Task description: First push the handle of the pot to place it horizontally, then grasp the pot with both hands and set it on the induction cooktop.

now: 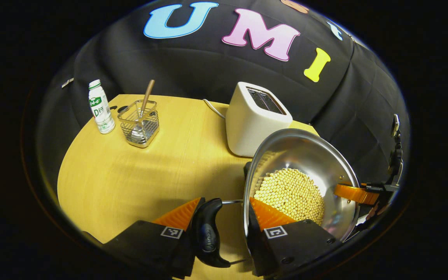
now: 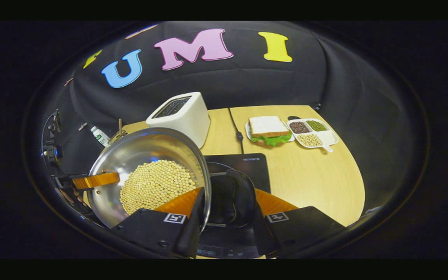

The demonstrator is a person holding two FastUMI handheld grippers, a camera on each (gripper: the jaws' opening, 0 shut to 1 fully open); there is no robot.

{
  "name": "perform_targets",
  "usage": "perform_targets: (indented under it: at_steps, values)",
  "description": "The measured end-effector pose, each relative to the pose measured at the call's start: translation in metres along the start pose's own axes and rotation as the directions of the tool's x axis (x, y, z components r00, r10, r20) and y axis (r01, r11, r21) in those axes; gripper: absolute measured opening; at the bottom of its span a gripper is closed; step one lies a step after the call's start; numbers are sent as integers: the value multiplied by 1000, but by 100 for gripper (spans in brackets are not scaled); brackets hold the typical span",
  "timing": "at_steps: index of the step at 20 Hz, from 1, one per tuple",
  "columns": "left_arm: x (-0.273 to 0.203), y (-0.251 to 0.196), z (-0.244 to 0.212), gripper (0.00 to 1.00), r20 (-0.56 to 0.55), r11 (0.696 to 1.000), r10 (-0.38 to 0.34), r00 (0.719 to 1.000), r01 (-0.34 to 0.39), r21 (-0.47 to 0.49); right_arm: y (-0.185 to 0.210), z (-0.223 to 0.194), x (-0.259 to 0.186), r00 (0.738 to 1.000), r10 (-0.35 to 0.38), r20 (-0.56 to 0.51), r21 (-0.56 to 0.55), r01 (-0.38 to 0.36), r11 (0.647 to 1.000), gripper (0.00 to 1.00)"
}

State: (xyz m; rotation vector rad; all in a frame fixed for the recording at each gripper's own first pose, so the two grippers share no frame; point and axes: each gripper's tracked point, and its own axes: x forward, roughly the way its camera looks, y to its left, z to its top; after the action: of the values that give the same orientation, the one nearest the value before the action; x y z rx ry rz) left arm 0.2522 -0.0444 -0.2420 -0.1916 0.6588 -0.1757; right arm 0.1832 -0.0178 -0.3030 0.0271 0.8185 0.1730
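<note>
Toaster (image 1: 253,120) just behind pot (image 1: 305,155)

Even overhead light keeps the counter (image 1: 130,171) bright against a dim backdrop, with soft shadows beside things. Glare streaks the pot (image 2: 130,155) inside. Fisheye bending curves the counter edges; both views are sharp centrally, softer toward the rim

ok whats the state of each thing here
pot: held off the table by both handles, full of beans
left gripper: shut on a pot handle
right gripper: shut on a pot handle
induction cooktop: bare
toaster: slots empty
bottle: upright, capped
</note>
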Motion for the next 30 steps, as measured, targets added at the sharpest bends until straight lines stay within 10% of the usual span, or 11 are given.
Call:
perform_targets:
  at_steps: [30]
  values:
    - [63,-55,-21,63,-40,1000,-23,999,23,-4,-73,-8,40,999,-11,-33,36,12,999,60]
